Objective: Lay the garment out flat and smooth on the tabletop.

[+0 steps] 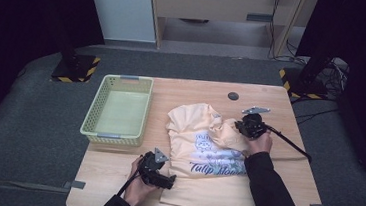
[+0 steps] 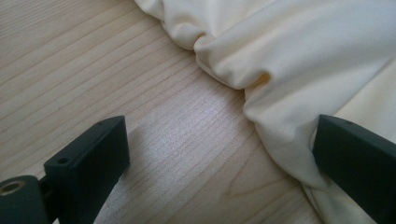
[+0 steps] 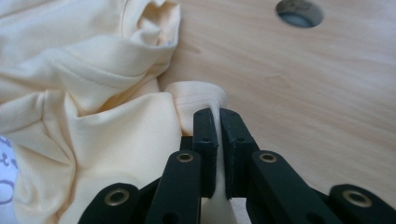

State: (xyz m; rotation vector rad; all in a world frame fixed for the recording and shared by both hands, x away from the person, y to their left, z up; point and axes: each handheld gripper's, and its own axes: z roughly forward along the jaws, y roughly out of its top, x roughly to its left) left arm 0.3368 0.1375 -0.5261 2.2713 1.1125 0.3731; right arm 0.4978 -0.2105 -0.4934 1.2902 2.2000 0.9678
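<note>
A pale yellow T-shirt (image 1: 207, 150) with a blue print lies crumpled on the wooden table (image 1: 271, 98). My right gripper (image 1: 245, 127) rests at the shirt's right edge. Its jaws are shut on a fold of the shirt (image 3: 198, 100), and cloth shows pinched between the pads (image 3: 218, 140). My left gripper (image 1: 166, 182) lies low at the shirt's lower left corner. Its jaws stand wide apart, with bare wood between them and the shirt's bunched edge (image 2: 280, 135) against the right jaw.
A pale green plastic basket (image 1: 118, 108) stands on the table's left side, with nothing in it. A round cable hole (image 1: 234, 96) sits near the far edge. Black stands with striped bases (image 1: 76, 68) flank the table on the floor.
</note>
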